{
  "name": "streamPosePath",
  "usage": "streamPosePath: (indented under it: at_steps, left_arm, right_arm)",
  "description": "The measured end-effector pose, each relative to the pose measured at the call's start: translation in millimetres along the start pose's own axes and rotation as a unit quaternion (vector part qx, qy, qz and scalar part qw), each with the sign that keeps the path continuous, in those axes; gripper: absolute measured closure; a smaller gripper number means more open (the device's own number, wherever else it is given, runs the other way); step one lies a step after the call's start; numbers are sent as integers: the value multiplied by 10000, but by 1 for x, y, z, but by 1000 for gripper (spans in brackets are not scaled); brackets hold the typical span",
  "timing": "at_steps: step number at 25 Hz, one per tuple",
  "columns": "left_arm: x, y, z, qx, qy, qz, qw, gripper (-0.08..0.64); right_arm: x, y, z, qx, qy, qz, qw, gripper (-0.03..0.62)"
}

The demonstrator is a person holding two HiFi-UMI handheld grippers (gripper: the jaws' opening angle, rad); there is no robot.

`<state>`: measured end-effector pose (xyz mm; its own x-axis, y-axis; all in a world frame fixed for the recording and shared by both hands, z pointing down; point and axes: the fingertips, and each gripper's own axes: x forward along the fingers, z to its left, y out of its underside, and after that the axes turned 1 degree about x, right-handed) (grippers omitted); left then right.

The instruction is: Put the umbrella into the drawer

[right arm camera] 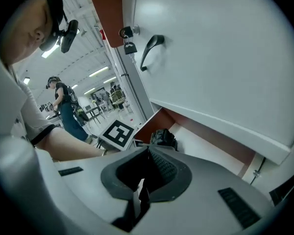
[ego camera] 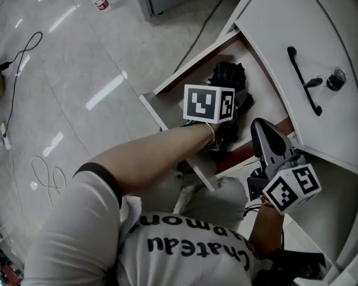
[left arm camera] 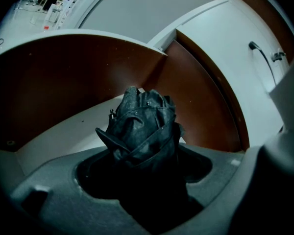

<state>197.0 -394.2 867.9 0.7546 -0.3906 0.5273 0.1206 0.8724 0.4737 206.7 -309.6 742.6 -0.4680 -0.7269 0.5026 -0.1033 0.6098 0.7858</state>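
Note:
A folded black umbrella (ego camera: 230, 75) lies in the open drawer (ego camera: 167, 115), whose walls are red-brown inside and whose floor is white. My left gripper (ego camera: 237, 103) reaches into the drawer and is shut on the umbrella (left arm camera: 142, 126), which fills the gap between its jaws (left arm camera: 142, 165). My right gripper (ego camera: 264, 128) hovers at the drawer's right side below the cabinet door, shut with nothing in it (right arm camera: 148, 153). In the right gripper view the umbrella (right arm camera: 162, 137) shows past the left gripper's marker cube (right arm camera: 118, 132).
A white cabinet door (ego camera: 274, 34) with a black handle (ego camera: 304, 82) and a lock (ego camera: 336, 78) stands right above the drawer. A bottle (ego camera: 100, 2) and cables (ego camera: 18, 58) lie on the tiled floor. A person (right arm camera: 63, 106) stands far back.

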Motion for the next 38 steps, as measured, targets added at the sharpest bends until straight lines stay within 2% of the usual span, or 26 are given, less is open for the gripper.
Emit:
streamPosePath:
  at_steps: [5, 7, 13, 16, 19, 21, 24, 28, 29, 30, 32, 35, 36, 38]
  left_arm:
    - [2, 1, 5, 216, -107, -339, 9991, 229]
    - [3, 1, 9, 296, -187, -471, 9983, 229]
    - [-2, 6, 19, 103, -554, -267, 9981, 214]
    - [-7, 6, 24, 54, -928, -84, 9956, 172]
    - [-15, 5, 24, 83, -1290, 181, 9914, 169]
    - [-26, 1, 21, 83, -1529, 216, 9880, 170]
    - [-42, -10, 10, 245, -1686, 86, 9853, 173]
    - [-63, -21, -2, 342, -1749, 137, 9839, 173]
    - [-70, -23, -5, 418, -1789, 176, 9828, 182]
    - [-78, -26, -8, 515, -1823, 210, 9817, 223]
    - [-95, -33, -15, 677, -1859, 194, 9800, 412]
    - [-128, -54, -30, 864, -1775, 56, 9803, 455]
    - [-141, -59, -37, 931, -1724, 44, 9806, 485]
    - [-170, -64, -53, 1006, -1583, 93, 9822, 502]
  right_arm:
    - [1, 8, 0, -149, 655, 737, 9950, 578]
    - [-5, 12, 3, -151, 785, 1001, 9918, 578]
    - [-38, 14, 32, 291, 639, 1496, 9863, 578]
    - [-62, 10, 45, 503, 656, 1783, 9805, 578]
    - [-86, 1, 61, 610, 628, 2043, 9750, 578]
    - [-101, -7, 69, 637, 638, 2173, 9719, 578]
    - [-116, -26, 79, 665, 642, 2226, 9705, 578]
    - [-128, -54, 90, 765, 679, 2114, 9720, 578]
    - [-130, -61, 93, 754, 675, 2085, 9728, 578]
    - [-131, -68, 97, 735, 665, 2043, 9739, 578]
    - [-132, -84, 107, 674, 583, 1918, 9774, 578]
    - [-131, -115, 132, 450, 285, 1743, 9832, 578]
    - [-133, -127, 141, 361, 207, 1703, 9845, 578]
    - [-142, -149, 162, 177, 89, 1637, 9863, 578]
